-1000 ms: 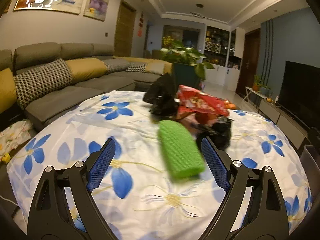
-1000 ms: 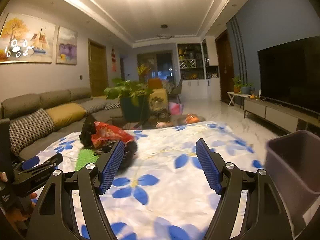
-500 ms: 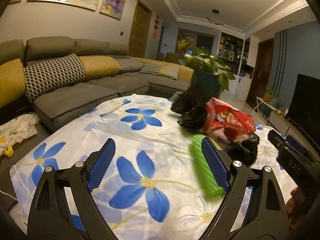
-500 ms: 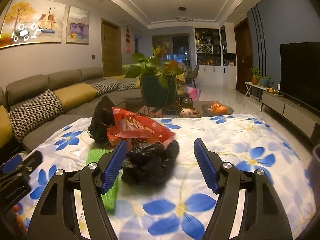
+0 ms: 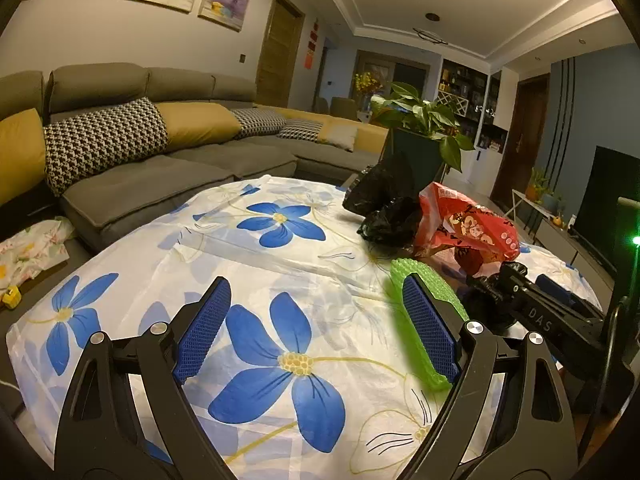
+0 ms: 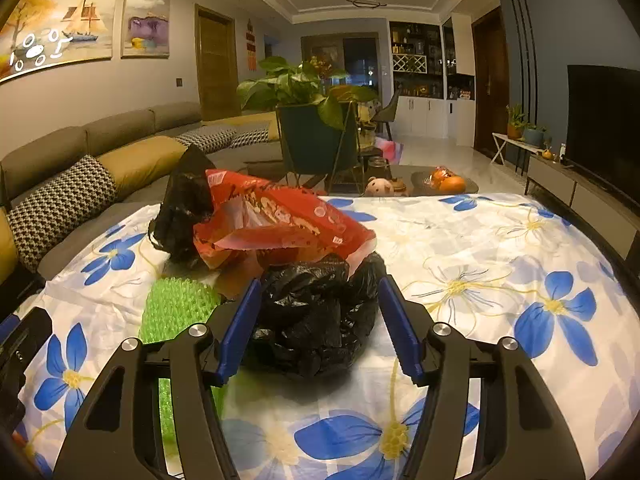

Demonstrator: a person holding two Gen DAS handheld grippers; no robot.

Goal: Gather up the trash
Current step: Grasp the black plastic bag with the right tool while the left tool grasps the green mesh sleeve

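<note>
On the flowered tablecloth (image 6: 500, 280) lies a pile of trash. It holds a red snack bag (image 6: 280, 220), an upright black bag (image 6: 180, 208), green bubble wrap (image 6: 176, 308) and a crumpled black bag (image 6: 316, 320). My right gripper (image 6: 318, 312) has the crumpled bag between its closing jaws. The pads stand at the bag's sides and do not visibly squeeze it. My left gripper (image 5: 316, 320) hovers open over bare cloth. The green wrap (image 5: 404, 276) lies partly behind its right finger. Beyond it are the red bag (image 5: 472, 228) and the right gripper (image 5: 528, 284).
A grey sofa (image 5: 160, 176) with cushions runs along the left. A potted plant (image 6: 304, 120) and a low table with oranges (image 6: 444, 180) stand past the table's far edge. A TV (image 6: 600, 120) is at the right. Crumpled cloth (image 5: 28, 244) lies on the floor.
My right gripper moved in on the pile and down, and its jaws narrowed around the crumpled black bag. My left gripper drifted left, so the green wrap went from between its fingers to behind the right one.
</note>
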